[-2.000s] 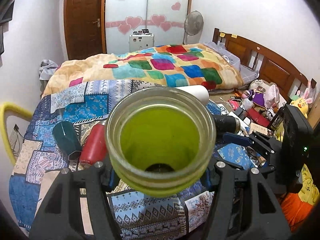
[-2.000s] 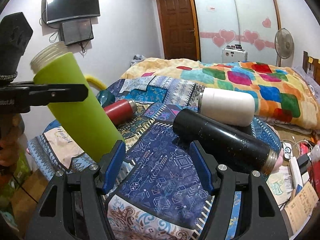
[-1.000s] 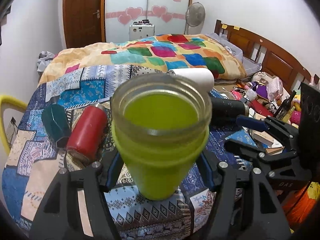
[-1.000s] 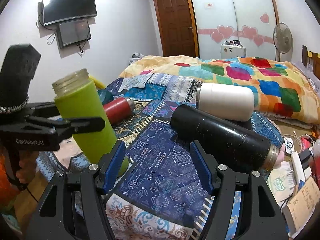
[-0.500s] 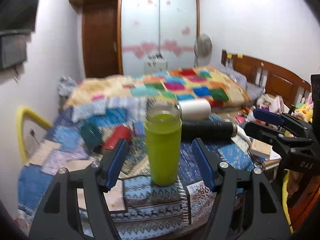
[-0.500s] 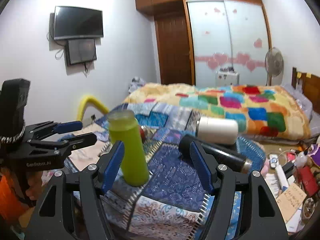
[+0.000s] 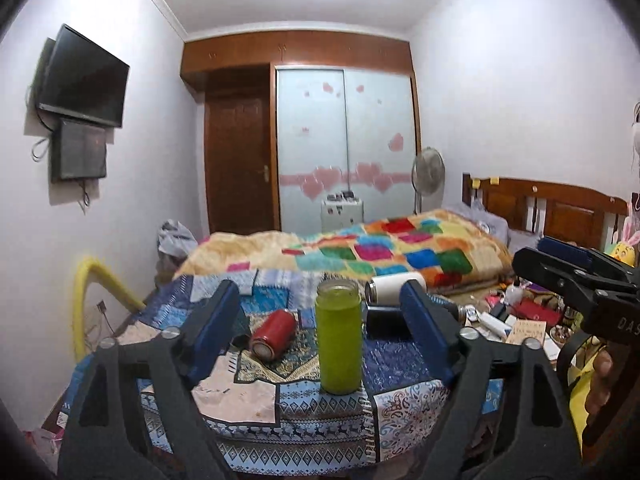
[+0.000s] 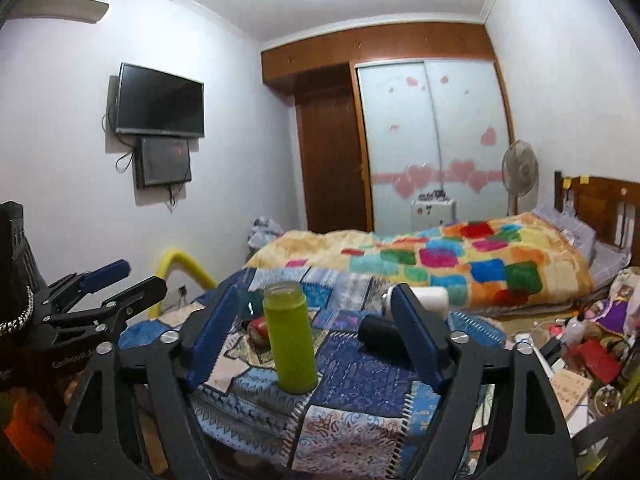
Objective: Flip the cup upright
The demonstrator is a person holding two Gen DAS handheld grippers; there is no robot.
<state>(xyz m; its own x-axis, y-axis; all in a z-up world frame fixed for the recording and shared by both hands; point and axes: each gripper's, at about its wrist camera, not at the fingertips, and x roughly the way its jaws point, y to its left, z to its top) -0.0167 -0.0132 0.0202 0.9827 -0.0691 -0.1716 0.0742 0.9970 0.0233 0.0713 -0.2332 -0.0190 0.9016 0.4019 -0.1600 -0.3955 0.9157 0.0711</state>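
Note:
A lime green cup (image 7: 338, 338) with a clear threaded rim stands upright on the patchwork cloth of the table (image 7: 320, 408); it also shows in the right wrist view (image 8: 291, 343). My left gripper (image 7: 320, 320) is open and empty, pulled back from the cup, which stands free between its fingers. My right gripper (image 8: 310, 328) is open and empty, also well back. Each gripper shows in the other's view, the right one (image 7: 568, 272) and the left one (image 8: 108, 284).
A red cup (image 7: 273, 334), a dark teal cup (image 8: 250, 306), a black flask (image 8: 378, 334) and a white cup (image 7: 394, 286) lie on their sides behind the green cup. A bed (image 7: 380, 252) stands beyond. Floor clutter (image 8: 580, 352) lies at the right.
Both grippers have drawn back and up from the table. The left gripper has let go of the green cup, which now stands upright on its own.

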